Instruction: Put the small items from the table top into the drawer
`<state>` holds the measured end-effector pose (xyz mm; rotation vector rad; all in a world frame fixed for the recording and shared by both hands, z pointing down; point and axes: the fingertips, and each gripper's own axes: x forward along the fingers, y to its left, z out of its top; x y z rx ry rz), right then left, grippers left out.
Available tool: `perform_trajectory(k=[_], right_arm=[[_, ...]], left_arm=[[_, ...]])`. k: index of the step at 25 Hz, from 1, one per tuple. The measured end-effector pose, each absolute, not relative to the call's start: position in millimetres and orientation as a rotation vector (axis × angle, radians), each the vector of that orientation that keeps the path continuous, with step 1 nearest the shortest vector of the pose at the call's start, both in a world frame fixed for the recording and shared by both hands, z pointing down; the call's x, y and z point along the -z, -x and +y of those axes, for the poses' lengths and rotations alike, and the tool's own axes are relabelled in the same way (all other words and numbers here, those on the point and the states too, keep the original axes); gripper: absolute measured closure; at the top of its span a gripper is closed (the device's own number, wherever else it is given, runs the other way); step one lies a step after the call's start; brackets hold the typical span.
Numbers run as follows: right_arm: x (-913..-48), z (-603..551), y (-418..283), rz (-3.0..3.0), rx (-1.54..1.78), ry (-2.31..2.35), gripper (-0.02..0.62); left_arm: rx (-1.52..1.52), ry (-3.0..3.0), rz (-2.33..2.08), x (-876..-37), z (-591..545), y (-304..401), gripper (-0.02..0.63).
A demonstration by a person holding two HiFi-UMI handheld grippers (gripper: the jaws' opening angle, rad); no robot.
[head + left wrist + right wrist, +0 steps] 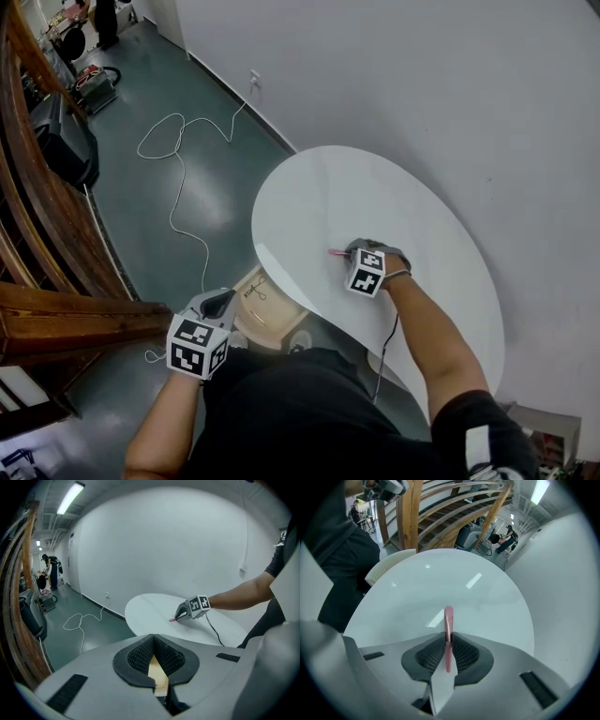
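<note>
White round tabletop [328,197] against a pale wall: near its middle, the right tongs [351,253] are clamped on a slim pink stick [336,251] that points toward 9 o'clock. At 8 o'clock, the left tongs [218,302] hover pressed together and empty, just beside the open wooden drawer [272,319].

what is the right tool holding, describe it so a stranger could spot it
Find the white oval table top; the right tool sits over its middle. Clamped between that tool's jaws is a thin pink stick, poking forward. It is the only pink thing against white table and grey tool.
</note>
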<state>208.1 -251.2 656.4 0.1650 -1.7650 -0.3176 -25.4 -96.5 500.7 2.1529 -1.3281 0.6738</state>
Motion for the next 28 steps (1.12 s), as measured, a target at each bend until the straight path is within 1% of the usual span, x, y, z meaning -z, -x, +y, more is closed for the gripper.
perform_trajectory(k=[7, 18, 28], right_arm=[[-651, -252, -207, -1.807, 0.252, -0.349, 0.551], [-615, -223, -185, -1.888, 0.159, -0.517, 0.551], [-600, -181, -154, -1.98, -0.033, -0.662, 0.551]], left_arm=[[-0.684, -2.177, -1.296, -500, -94, 28, 0.592], [-0.703, -2.253, -1.205, -498, -87, 30, 0.592], [-0.723, -2.313, -1.108, -502, -75, 44, 0.592]])
